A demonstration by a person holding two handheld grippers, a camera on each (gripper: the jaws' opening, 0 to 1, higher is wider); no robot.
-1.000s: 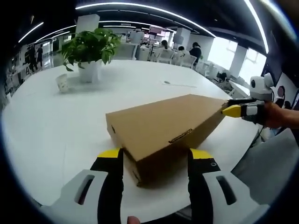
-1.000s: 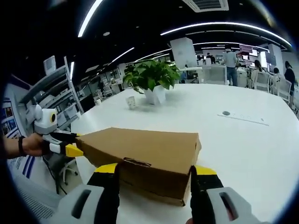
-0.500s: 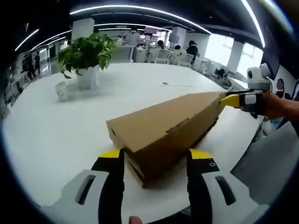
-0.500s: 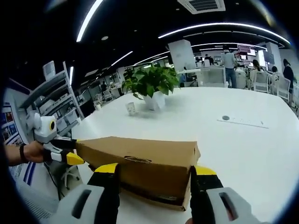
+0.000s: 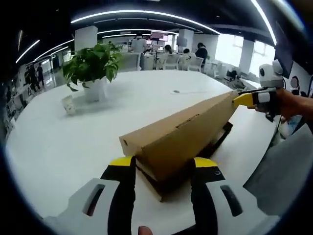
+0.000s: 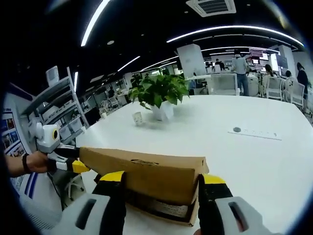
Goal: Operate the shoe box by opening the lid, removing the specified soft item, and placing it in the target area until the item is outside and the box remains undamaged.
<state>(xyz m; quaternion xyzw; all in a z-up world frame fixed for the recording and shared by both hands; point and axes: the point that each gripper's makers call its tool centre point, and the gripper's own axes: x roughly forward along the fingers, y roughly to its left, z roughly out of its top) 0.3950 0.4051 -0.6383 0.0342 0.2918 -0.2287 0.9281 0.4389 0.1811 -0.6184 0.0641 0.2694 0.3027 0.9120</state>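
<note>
My left gripper [image 5: 162, 162] has its yellow-tipped jaws set wide, one each side of the near corner of the cardboard shoe box [image 5: 178, 137] on the white table [image 5: 58, 152]; jaws are spread, not clamped, w/ the lid [image 5: 188, 125] tilted up off the base so a dark gap shows under it. My right gripper [image 6: 160, 177] sits at the opp. end, jaws also spread either side of the box end; in left gripper view its yellow tip touches the lid's far corner; can't see the soft item inside. Potted plant [image 6: 161, 93] and small cup [image 6: 137, 118] stand well apart on the table beyond the box.
</note>
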